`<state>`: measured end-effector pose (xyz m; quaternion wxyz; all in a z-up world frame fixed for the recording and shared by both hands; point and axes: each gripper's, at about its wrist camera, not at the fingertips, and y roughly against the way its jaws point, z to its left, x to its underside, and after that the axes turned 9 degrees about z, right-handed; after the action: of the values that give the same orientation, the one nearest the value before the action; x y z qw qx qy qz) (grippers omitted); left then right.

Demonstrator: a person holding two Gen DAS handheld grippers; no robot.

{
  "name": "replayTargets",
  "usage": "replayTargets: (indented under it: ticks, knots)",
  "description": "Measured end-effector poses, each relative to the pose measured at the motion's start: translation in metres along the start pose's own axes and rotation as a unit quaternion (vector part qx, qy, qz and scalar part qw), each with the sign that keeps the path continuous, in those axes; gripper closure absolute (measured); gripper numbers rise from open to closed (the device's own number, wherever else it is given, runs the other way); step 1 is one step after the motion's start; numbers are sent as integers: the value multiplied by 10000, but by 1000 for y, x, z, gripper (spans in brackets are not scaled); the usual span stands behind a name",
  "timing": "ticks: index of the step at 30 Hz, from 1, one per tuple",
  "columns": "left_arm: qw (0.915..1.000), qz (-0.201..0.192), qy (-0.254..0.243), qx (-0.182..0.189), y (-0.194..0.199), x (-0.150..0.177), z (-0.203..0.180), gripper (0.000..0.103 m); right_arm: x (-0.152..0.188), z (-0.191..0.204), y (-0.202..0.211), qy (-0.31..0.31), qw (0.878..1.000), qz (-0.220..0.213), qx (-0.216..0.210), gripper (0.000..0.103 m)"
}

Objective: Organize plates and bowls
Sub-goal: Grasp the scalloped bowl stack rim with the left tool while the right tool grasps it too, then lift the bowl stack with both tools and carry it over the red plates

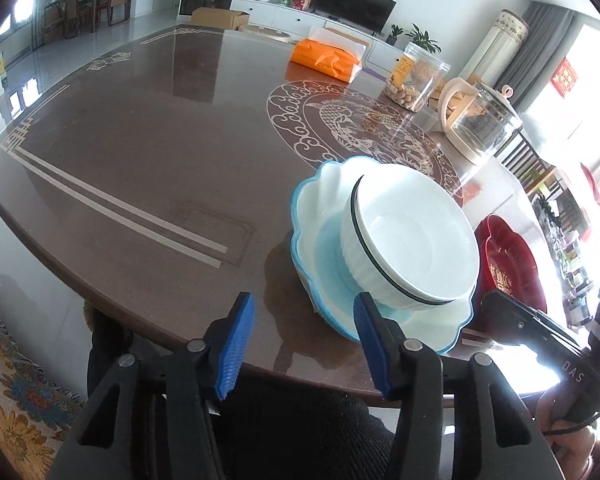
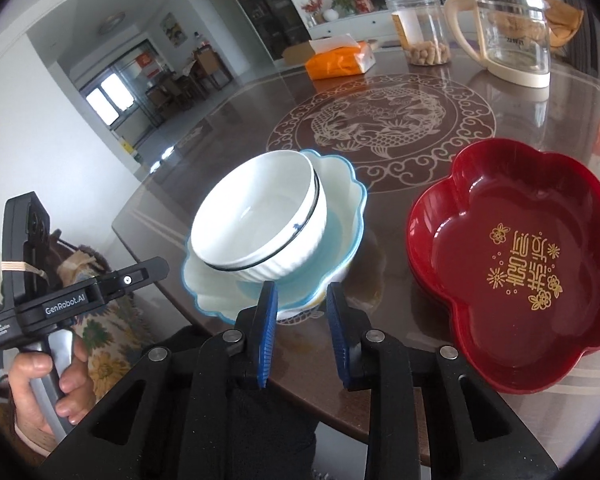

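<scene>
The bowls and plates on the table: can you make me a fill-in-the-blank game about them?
1. The white bowl sits inside the scalloped dish with the ____ rim.
2. The flower-shaped tray is ____ with gold writing.
3. The tissue pack behind them is ____.
4. Between the right gripper's blue pads there is ____.

Missing words: blue; red; orange; nothing

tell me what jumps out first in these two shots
A white bowl sits tilted in a blue-rimmed scalloped dish near the table's front edge. Beside it lies a red flower-shaped tray with gold characters. Behind stand a glass kettle, a snack jar and an orange tissue pack.
</scene>
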<state>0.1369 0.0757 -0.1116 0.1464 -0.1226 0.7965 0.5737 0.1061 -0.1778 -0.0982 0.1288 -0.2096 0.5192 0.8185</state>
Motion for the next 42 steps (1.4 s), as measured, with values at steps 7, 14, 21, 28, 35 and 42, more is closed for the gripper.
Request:
replayTargets:
  ticks: [7,14,21,28,35,42]
  knots:
    - [9995,139,-47,-270,-19,-9,-2,62,-20,-4,-16,-61,9982,166,574,71]
    - [9986,371,149,-351,-39,-18,2,63,-29,-5,-33,-70,9962,252,829,71]
    - [9986,380,364,9,-45,-23,5,86,-31,-3,-44,18,9949,308,960,79]
    - [9989,109,453,35,-38,-19,7,86,-30,-1,-42,221,9940,256,1037,84]
    - [9987,-220,459,-56,-13,-18,12,86,-33,16,-31,389,9955,9,865,84]
    - [9985,-494,248,57,19,-24,-18,86,-36,23,8,371,9957,-330,778,84]
